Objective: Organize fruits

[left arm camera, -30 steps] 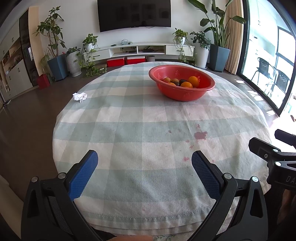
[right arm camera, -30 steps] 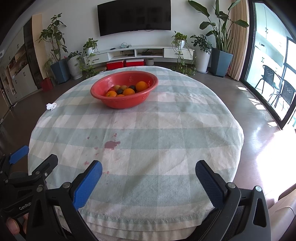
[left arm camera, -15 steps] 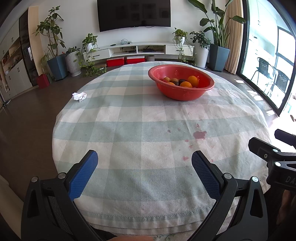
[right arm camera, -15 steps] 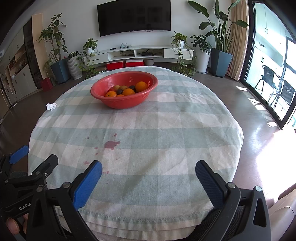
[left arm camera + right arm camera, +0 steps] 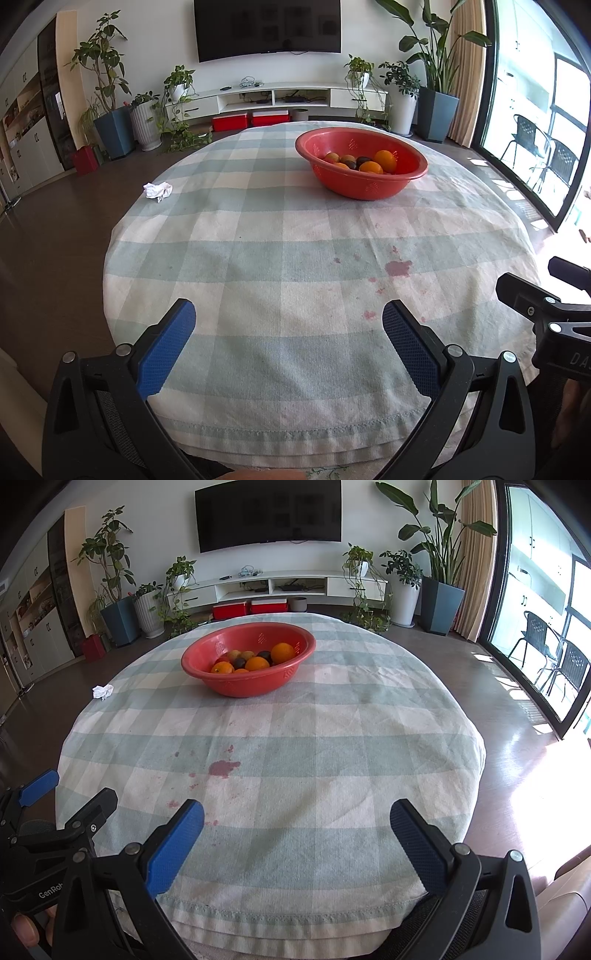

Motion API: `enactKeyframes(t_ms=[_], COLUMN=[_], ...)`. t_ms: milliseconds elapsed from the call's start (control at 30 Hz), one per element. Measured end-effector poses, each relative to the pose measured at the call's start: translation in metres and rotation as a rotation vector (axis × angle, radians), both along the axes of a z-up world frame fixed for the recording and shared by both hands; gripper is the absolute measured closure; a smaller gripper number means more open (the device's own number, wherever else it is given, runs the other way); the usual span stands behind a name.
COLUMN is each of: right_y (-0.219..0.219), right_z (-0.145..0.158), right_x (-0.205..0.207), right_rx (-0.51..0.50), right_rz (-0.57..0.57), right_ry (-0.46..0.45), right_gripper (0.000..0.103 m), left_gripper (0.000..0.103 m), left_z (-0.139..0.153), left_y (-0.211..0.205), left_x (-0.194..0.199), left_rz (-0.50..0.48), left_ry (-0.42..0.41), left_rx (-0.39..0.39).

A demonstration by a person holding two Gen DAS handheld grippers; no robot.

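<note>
- left gripper (image 5: 289, 325): jaws spread wide, nothing between the blue pads, hovering over the near edge of the table.
- right gripper (image 5: 297, 821): same, jaws wide apart and empty, also over the near edge.
- The two tools sit side by side; the right one's black frame shows at the right edge of the left wrist view, the left one's frame at the lower left of the right wrist view.
- red bowl (image 5: 364, 186): far side of the table, well ahead of both tools; ahead and to the right of the left gripper, ahead and to the left of the right gripper.
- fruits (image 5: 255, 659) sit inside the bowl: several oranges plus a few darker round ones. All in the bowl, none loose on the cloth.
- checked tablecloth (image 5: 258, 236): pale green and white, covers the round table. Reddish stain (image 5: 223, 768) lies just ahead of the right gripper's left finger, with smaller spots around it.
- crumpled white tissue (image 5: 158, 191): on the cloth's far-left edge, well apart from the bowl.
- A fingertip (image 5: 24, 928) shows under the left tool's frame.
</note>
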State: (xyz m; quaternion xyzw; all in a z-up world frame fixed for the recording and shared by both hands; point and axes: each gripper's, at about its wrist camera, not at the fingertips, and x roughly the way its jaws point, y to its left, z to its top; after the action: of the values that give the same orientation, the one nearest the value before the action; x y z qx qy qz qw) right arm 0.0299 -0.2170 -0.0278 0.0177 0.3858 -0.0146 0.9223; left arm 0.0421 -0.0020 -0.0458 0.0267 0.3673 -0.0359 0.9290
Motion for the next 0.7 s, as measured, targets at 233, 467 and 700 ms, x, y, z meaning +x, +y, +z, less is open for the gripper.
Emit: enactKeyframes(t_ms=[233, 467, 700], right_y=[0.0007, 0.0011, 0.0015], right_z=[-0.0027, -0.0048, -0.0047], right_x=[-0.0023, -0.0041, -0.0038], right_rx=[-0.002, -0.001, -0.002], right_rz=[0.003, 0.007, 0.006], right_ry=[0.003, 0.008, 0.01], right_gripper=[0.0, 0.0, 0.0], left_gripper=[0.0, 0.0, 0.0], left_z=[-0.0054, -0.0039, -0.0043], left_y=[-0.0048, -0.0079, -0.0098], left_x=[-0.0046, -0.0071, -0.0097], left_rz=[0.002, 0.004, 0.004], left_ry=[0.014, 0.031, 0.037], left_rx=[-0.009, -0.01, -0.012])
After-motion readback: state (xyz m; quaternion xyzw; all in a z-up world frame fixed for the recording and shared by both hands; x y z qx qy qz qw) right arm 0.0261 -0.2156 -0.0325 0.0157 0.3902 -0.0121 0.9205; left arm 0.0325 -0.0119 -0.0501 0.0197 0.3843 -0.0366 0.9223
